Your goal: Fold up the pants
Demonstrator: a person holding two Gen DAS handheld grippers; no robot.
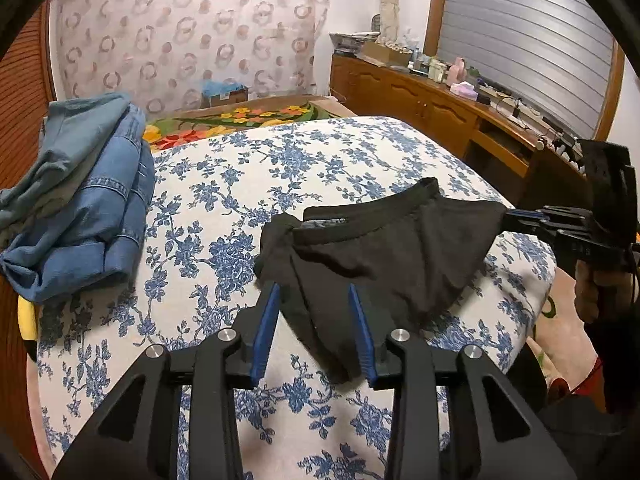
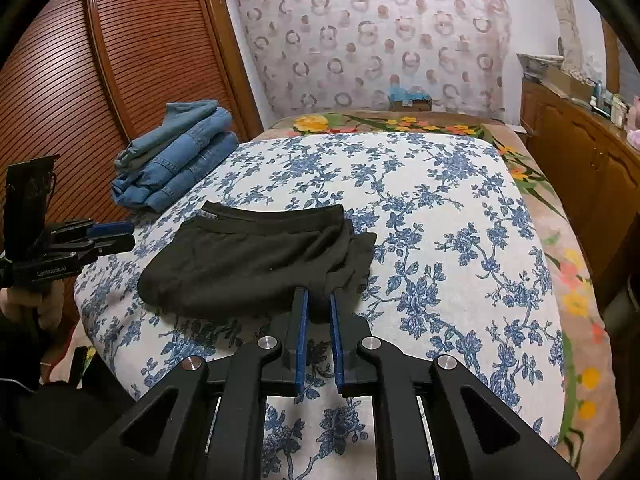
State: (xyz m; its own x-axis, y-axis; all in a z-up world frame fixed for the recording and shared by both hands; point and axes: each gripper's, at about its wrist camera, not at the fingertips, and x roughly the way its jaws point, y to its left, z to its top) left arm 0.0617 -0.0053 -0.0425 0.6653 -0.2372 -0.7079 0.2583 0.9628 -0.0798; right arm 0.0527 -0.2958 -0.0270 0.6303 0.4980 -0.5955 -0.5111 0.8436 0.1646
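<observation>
Folded black pants (image 1: 384, 256) lie on the blue-flowered bed cover (image 1: 224, 168), waistband on the far side. My left gripper (image 1: 314, 294) is open, its blue fingers over the pants' near edge, gripping nothing. My right gripper (image 1: 510, 216) is shut on the right corner of the pants. In the right wrist view the black pants (image 2: 248, 264) lie ahead-left, and the right gripper (image 2: 318, 298) pinches their near right edge between narrow jaws. The left gripper (image 2: 120, 232) hovers at the pants' left side.
A stack of folded blue jeans (image 1: 84, 200) sits at the bed's far left, also in the right wrist view (image 2: 176, 156). A wooden louvred wardrobe (image 2: 100, 80) stands left. A cluttered wooden dresser (image 1: 440, 96) runs along the right. A floral blanket (image 2: 400, 122) covers the bed's far end.
</observation>
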